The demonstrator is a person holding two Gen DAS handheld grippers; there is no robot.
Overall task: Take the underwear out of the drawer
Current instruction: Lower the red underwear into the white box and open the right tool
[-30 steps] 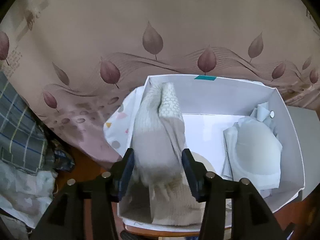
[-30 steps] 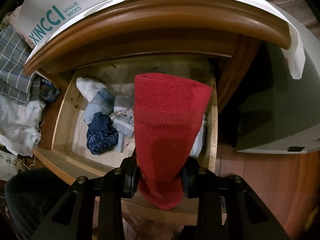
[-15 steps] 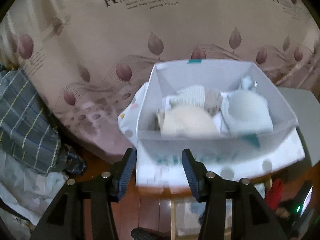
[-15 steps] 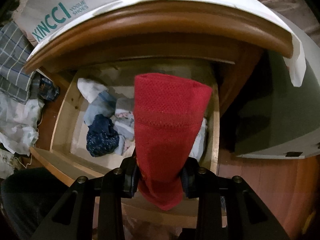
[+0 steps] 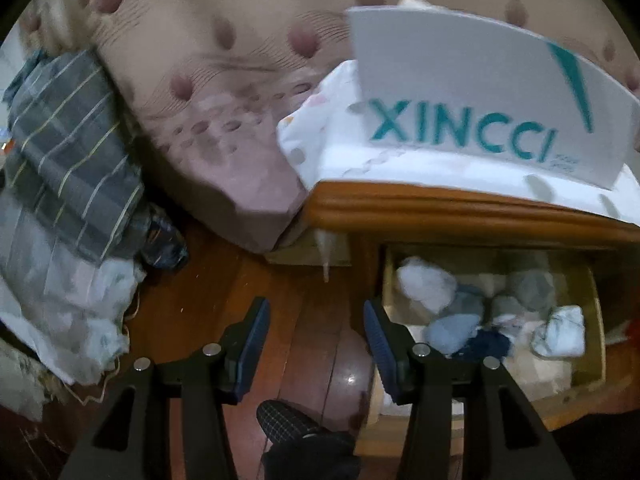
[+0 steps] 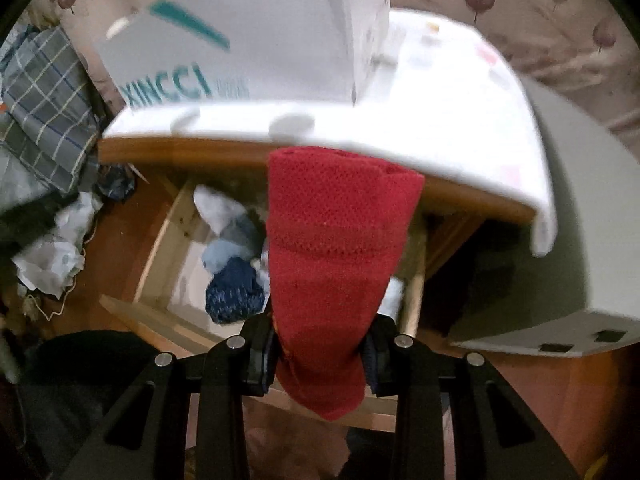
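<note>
My right gripper (image 6: pixel 320 354) is shut on rolled red underwear (image 6: pixel 336 256), held in the air above the open wooden drawer (image 6: pixel 160 248). Rolled garments lie in the drawer: white (image 6: pixel 218 206), light blue (image 6: pixel 228 254) and dark blue (image 6: pixel 236 290). My left gripper (image 5: pixel 316 330) stands open and empty over the wooden floor, left of the drawer (image 5: pixel 596 320), where white (image 5: pixel 426 286), light blue (image 5: pixel 452 332) and dark blue (image 5: pixel 488 346) rolls show. The white XINCCI shoebox (image 5: pixel 480 96) sits on the nightstand top above the drawer.
A bed with pink leaf-print sheet (image 5: pixel 208 92) runs along the left. A plaid cloth (image 5: pixel 68 140) and crumpled pale fabric (image 5: pixel 68 312) lie on the floor at left. A grey box (image 6: pixel 560 232) stands right of the nightstand. A dark slipper (image 5: pixel 288 424) is below my left gripper.
My left gripper let go of the beige garment in the shoebox, then dropped down and away to the floor beside the drawer. My right gripper rose with the red underwear.
</note>
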